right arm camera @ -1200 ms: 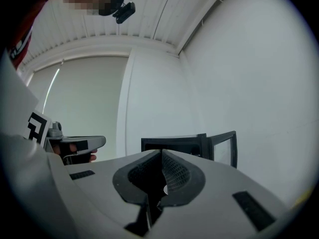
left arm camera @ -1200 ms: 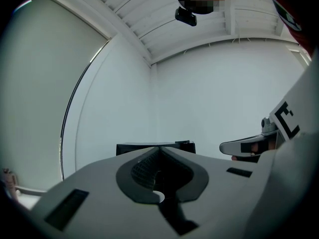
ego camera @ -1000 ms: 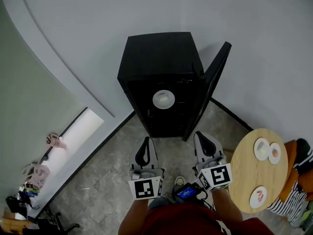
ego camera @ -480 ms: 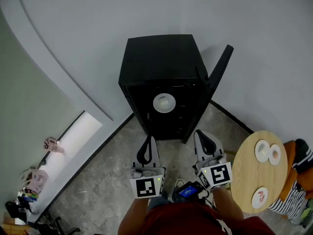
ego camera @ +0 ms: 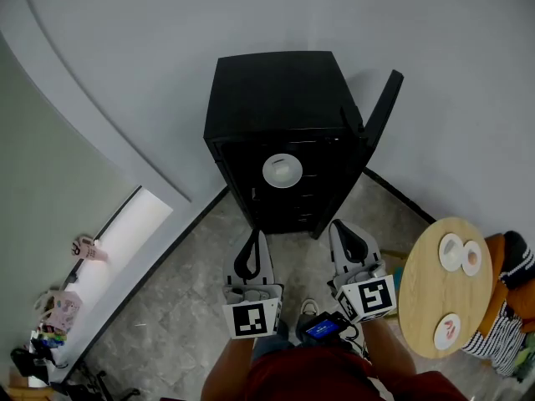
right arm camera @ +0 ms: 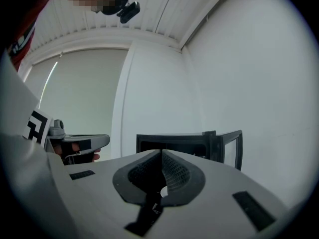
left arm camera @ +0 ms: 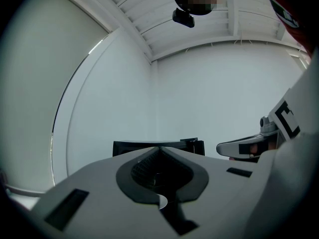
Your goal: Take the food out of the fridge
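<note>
Left gripper (ego camera: 254, 237): its jaws are pressed together and nothing is between them. In the left gripper view the two dark pads meet tip to tip (left arm camera: 159, 148). It touches nothing and hangs over the floor, short of the fridge.
Right gripper (ego camera: 341, 226): its jaws are also pressed together and empty. The right gripper view shows the ribbed pads closed against each other (right arm camera: 161, 152). It is held beside the left gripper, apart from it, and points the same way.
Fridge (ego camera: 276, 98): a black cabinet that stands against the pale wall, straight ahead of both grippers and apart from them.
Fridge door (ego camera: 380, 111): it is swung open to the right of the cabinet. It shows edge-on in the right gripper view (right arm camera: 232, 146).
White dish (ego camera: 282, 170): it sits inside the open fridge on an upper shelf. No gripper touches it. What lies on it is too small to tell.
Round table (ego camera: 426, 307): it is light wood and stands to the person's right, beside the right gripper.
Plates on the table: two small ones lie close together at the far side (ego camera: 451, 252) (ego camera: 471, 258), and one lies at the near side (ego camera: 445, 332).
Marker cubes: one sits at the rear of each gripper (ego camera: 252, 319) (ego camera: 371, 298).
</note>
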The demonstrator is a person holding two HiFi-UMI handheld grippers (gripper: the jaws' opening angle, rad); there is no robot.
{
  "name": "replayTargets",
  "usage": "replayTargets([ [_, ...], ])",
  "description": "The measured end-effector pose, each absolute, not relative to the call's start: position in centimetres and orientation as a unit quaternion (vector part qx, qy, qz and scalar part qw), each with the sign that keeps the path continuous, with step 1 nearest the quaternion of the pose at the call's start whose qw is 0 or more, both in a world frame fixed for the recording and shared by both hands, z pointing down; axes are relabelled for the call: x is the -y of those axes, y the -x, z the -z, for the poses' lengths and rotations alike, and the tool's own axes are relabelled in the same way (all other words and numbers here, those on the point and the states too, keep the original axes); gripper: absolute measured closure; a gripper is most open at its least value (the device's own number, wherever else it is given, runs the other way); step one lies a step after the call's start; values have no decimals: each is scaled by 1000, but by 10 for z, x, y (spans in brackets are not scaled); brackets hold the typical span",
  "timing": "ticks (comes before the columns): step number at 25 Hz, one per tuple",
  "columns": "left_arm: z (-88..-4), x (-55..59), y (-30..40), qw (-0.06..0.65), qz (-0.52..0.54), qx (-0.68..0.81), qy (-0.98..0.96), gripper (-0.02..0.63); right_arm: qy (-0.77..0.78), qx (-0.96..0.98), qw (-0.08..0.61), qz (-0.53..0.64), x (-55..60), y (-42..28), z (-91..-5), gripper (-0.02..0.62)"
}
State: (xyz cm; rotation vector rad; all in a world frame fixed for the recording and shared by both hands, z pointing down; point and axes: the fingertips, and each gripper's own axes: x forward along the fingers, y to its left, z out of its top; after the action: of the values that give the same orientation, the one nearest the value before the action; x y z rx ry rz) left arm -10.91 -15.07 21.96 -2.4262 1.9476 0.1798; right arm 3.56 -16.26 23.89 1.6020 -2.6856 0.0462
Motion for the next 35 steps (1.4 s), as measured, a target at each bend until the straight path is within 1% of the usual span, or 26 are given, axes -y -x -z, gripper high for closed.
replayTargets([
  [18,-264,170,123,-7,-52,-631,774,592,-506,862,31,-25,182,-12,-287,572],
  [35,-339,190,126,-21,-25,-634,773,592,-497,866,52,-30,200,3,-361,572],
])
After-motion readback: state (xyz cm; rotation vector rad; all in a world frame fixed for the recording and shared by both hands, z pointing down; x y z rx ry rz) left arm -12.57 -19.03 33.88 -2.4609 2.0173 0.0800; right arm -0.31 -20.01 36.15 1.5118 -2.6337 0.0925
